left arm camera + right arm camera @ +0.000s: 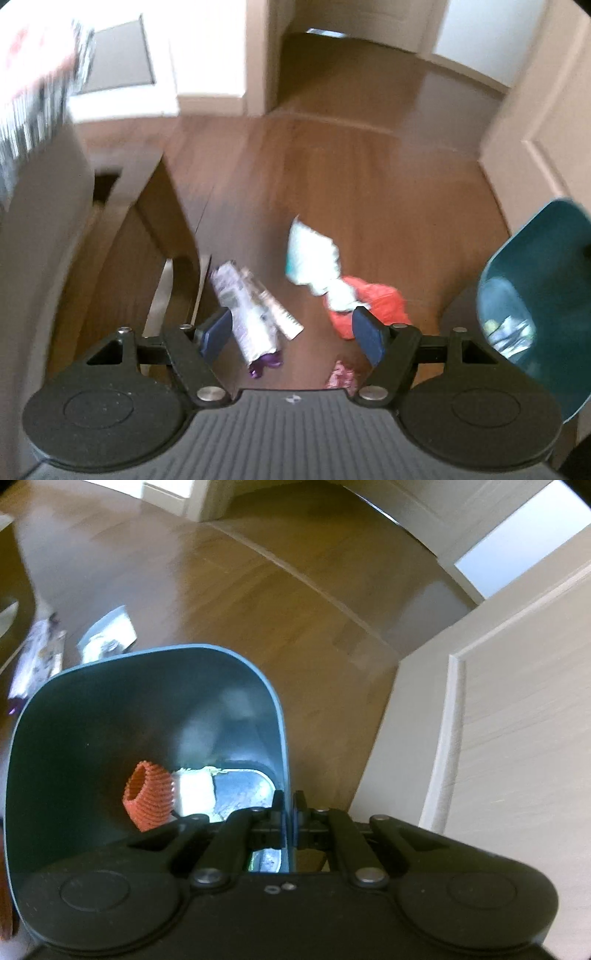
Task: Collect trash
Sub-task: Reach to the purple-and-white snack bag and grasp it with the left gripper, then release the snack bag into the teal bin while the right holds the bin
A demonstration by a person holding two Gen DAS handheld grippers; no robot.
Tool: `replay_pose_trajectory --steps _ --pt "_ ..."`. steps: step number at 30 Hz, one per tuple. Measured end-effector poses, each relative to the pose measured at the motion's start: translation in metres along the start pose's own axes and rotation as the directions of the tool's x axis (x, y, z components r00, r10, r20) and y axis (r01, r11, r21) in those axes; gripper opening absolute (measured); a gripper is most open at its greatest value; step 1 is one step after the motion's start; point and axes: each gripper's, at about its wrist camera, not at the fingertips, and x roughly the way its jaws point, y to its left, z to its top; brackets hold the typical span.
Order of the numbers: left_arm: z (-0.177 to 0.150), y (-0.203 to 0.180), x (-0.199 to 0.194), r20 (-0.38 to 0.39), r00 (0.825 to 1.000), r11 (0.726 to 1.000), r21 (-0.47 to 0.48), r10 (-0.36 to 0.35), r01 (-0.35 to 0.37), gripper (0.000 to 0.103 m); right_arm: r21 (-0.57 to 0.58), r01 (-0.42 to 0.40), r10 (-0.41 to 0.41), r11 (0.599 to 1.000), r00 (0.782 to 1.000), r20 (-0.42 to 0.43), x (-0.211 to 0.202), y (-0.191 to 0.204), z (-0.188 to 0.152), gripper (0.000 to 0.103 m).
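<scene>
Below, the right tool (290, 819) clamps the teal plastic bin's (147, 709) rim, hiding part of it. Blurred, the left tool (291, 334) stands apart over a silver wrapper (251, 314) at seven o'clock of crumpled white paper (314, 254).

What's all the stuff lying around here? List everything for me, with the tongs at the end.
bin: one, teal, held by its rim
orange mesh sleeve: one, inside bin
white scrap: one, inside bin
silver wrapper: one, purple end, on floor
white-teal packet: one, on floor
red bag: one, on floor beside packet
pink scrap: one, on floor
wood floor: brown
left tongs: open, empty
right tongs: shut on bin's rim
</scene>
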Motion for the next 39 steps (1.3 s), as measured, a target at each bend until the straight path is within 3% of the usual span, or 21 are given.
replay_pose_trajectory --steps 4,12,16,19,24,27,31,34,39 --pt "-0.015 0.021 0.049 -0.053 0.999 0.999 -0.039 0.000 -0.002 0.071 0.011 0.065 -0.065 0.998 0.998 0.009 0.007 -0.006 0.029 0.002" --pt "-0.027 0.037 0.155 -0.141 0.989 0.998 -0.031 0.048 -0.053 0.071 0.217 0.092 -0.088 0.972 0.996 -0.028 0.035 -0.050 0.071 0.003" --pt "-0.024 0.040 0.206 -0.188 0.978 0.994 -0.039 0.090 -0.099 0.071 0.347 0.099 -0.076 0.932 0.994 -0.080 0.052 -0.077 0.069 0.005" --pt "-0.023 0.039 0.228 -0.203 0.972 0.991 -0.044 0.119 -0.130 0.071 0.363 0.097 -0.045 0.927 0.988 -0.149 0.059 -0.086 0.048 0.005" --pt "-0.021 0.041 0.244 -0.203 0.970 0.987 -0.062 0.134 -0.149 0.071 0.356 0.036 0.041 0.934 0.977 -0.207 0.053 -0.086 0.014 0.005" --pt "-0.020 0.042 0.250 -0.216 0.966 0.985 -0.064 0.142 -0.159 0.071 0.301 0.052 0.025 0.952 0.969 -0.244 0.052 -0.072 0.005 0.008" --pt "-0.020 0.046 0.251 -0.215 0.966 0.984 -0.071 0.143 -0.161 0.070 0.315 0.040 0.046 0.948 0.964 -0.262 0.061 -0.076 -0.001 0.008" --pt "-0.023 0.050 0.253 -0.227 0.964 0.984 -0.074 0.141 -0.162 0.052 0.330 0.037 0.049 0.943 0.967 -0.249 0.062 -0.078 -0.003 0.009" --pt "-0.026 0.055 0.249 -0.221 0.966 0.981 -0.103 0.136 -0.162 0.048 0.320 0.019 0.060 0.947 0.970 -0.236 0.062 -0.073 -0.011 0.009"
